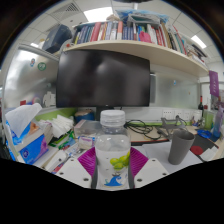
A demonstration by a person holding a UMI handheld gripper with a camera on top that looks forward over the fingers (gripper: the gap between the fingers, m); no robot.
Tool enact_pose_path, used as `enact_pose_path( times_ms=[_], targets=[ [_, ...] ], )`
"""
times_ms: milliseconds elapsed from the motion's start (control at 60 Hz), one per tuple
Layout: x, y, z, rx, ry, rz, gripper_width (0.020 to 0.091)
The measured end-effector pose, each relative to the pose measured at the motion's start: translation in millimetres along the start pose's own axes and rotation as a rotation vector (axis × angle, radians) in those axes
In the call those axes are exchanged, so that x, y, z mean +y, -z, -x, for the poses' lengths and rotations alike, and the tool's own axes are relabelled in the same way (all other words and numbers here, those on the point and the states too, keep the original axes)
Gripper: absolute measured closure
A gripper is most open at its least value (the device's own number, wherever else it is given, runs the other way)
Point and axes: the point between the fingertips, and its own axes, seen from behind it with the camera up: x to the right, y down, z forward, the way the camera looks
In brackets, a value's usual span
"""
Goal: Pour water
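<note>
Between the two magenta pads (88,160) of the tool (112,163) stands a clear plastic water bottle (112,148) with a white cap and a green label, upright, with a pad pressed against each of its sides, so the tool holds it in a narrow grip. At about three o'clock from the bottle, well apart from it, a grey cup (180,146) stands upright on the white tabletop (155,172). At nine o'clock lies a blue-and-white tissue pack (26,137) among loose clutter. Beyond the bottle, at twelve o'clock, a dark monitor (104,78) faces the tool, and above it a shelf (125,47) carries a row of books (120,31).
</note>
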Motion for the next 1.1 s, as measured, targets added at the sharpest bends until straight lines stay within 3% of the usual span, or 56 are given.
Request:
enact_pose_path(
  times_ms=[150, 267, 617, 883, 1100],
  targets=[
    [0, -5, -5, 0.028, 0.001, 0.046, 0.069],
    [-25, -6, -4, 0.006, -0.056, 0.054, 0.0689],
    [-91, -17, -66, -0.023, -0.929, 0.04, 0.0692],
    [-83, -26, -107, -0.057, -1.405, 0.092, 0.0689],
    [-71, -26, -111, -0.069, -1.697, 0.177, 0.0687]
  ],
)
